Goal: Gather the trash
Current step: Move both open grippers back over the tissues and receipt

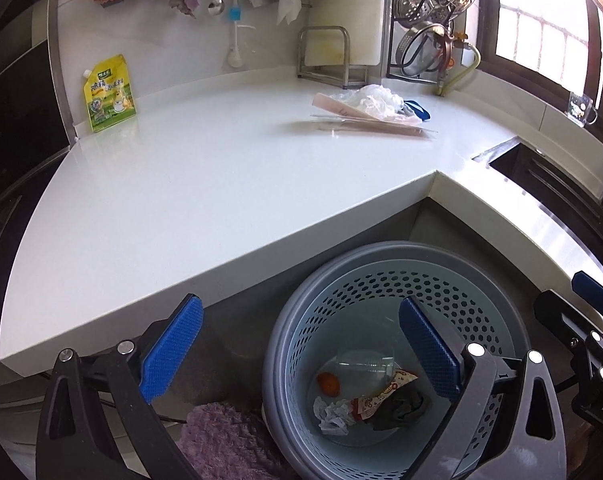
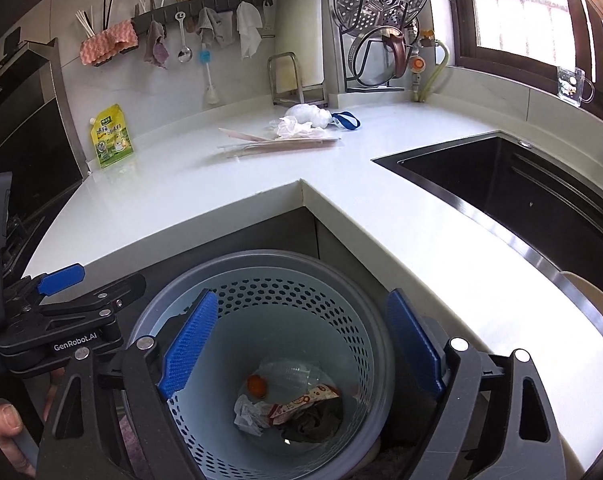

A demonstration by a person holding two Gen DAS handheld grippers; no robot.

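Item 1. My left gripper (image 1: 301, 354): jaws spread wide, nothing between the blue pads (image 1: 172, 354); it hangs above the floor by the counter's front edge, one finger over the bin.

Item 2. My right gripper (image 2: 301, 344): jaws likewise apart and empty, poised directly over the bin's mouth. My left gripper shows at the left edge of this view, with my fingers (image 2: 5, 420) wrapped on its handle.

Item 3. Waste bin (image 1: 381, 256): grey rim, pale blue perforated liner, standing on the floor in the inner corner of the L-shaped white counter (image 1: 181, 200).

Item 4. Contents of bin, lying on its bottom: a clear plastic cup (image 2: 289, 374) on its side; a small orange fruit (image 2: 256, 385) touching it; a crumpled white tissue (image 2: 248, 414); a printed snack wrapper (image 2: 301, 400); a dark wad of cloth or paper (image 2: 313, 424) under the wrapper.

Item 5. Trash on the counter, near the back wall: a crumpled clear plastic bag (image 1: 375, 100), a pink flat sleeve with clear sticks (image 1: 365, 122) just in front of it, and a blue strap (image 1: 419, 110) beside the bag.

Item 6. Yellow-green spouted pouch (image 1: 109, 94), upright against the wall at the counter's left end, well apart from the pile.

Item 7. Dark sink (image 2: 521, 184) set into the right run of the counter.

Item 8. Purple fuzzy mat (image 1: 229, 440) on the floor, touching the bin's left side.
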